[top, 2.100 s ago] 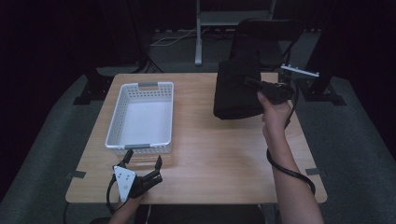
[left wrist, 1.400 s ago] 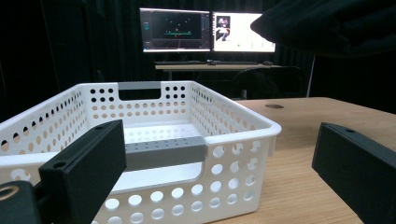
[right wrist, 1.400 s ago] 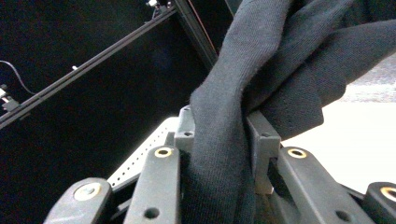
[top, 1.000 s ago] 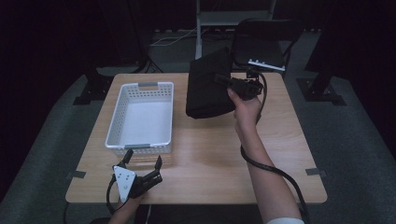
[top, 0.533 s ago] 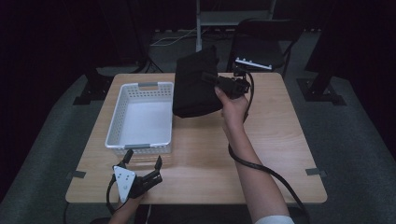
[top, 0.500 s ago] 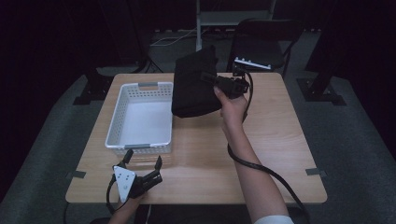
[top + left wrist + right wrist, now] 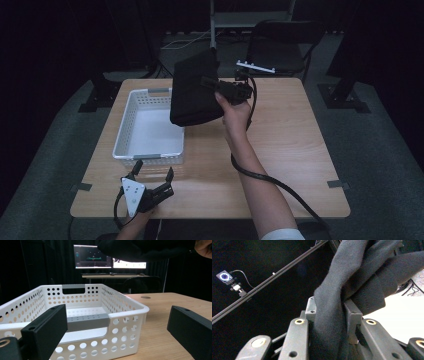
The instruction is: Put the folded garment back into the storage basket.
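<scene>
A folded black cloth (image 7: 194,90) hangs in the air over the right rim of the white perforated basket (image 7: 131,120), held up by my right gripper (image 7: 212,86), which is shut on its edge. In the right gripper view the black cloth (image 7: 352,282) is pinched between the two jaws. My left gripper (image 7: 151,175) rests open near the table's front edge, just in front of the basket. From the left gripper view the basket (image 7: 125,315) stands right ahead between the spread fingers (image 7: 45,327), with the cloth (image 7: 147,250) hanging above it.
The basket holds nothing and has grey handles at both ends. The wooden table (image 7: 295,145) is bare to the right of the basket. A black chair (image 7: 280,40) and stands sit behind the table. Monitors (image 7: 92,256) glow in the background.
My right gripper has carried the black cloth leftward from the table's far right toward the basket, lifting it higher. The left gripper has stayed where it was.
</scene>
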Motion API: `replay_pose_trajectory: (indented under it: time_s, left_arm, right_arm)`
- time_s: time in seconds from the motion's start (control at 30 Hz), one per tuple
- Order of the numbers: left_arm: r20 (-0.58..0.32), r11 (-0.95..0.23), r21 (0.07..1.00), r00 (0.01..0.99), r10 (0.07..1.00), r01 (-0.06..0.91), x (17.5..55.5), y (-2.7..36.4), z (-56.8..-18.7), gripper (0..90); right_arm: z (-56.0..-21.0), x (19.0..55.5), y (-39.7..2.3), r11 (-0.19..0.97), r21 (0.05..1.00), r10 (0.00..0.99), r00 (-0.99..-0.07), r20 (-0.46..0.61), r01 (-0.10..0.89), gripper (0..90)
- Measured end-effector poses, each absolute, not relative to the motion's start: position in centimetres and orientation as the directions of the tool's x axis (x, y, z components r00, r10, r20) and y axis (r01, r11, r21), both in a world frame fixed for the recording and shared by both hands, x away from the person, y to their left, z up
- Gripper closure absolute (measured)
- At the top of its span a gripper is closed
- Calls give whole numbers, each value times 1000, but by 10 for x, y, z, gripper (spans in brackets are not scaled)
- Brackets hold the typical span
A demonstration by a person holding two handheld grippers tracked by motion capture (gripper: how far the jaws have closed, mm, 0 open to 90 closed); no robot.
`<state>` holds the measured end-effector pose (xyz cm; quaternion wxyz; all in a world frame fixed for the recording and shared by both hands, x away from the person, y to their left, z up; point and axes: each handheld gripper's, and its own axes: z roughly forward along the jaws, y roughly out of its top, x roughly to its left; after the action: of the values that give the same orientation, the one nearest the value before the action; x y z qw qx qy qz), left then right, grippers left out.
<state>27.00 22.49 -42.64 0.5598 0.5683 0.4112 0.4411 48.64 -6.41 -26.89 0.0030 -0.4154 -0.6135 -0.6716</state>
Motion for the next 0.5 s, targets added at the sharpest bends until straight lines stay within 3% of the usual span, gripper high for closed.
replay_pose_trajectory:
  time_s: [0.5]
  left_arm:
    - [42, -37, 999, 279, 959, -23, 270, 225, -426, 43]
  right_arm:
    - [-264, 487, -26, -218, 829, 482, -682, 550, 514, 720]
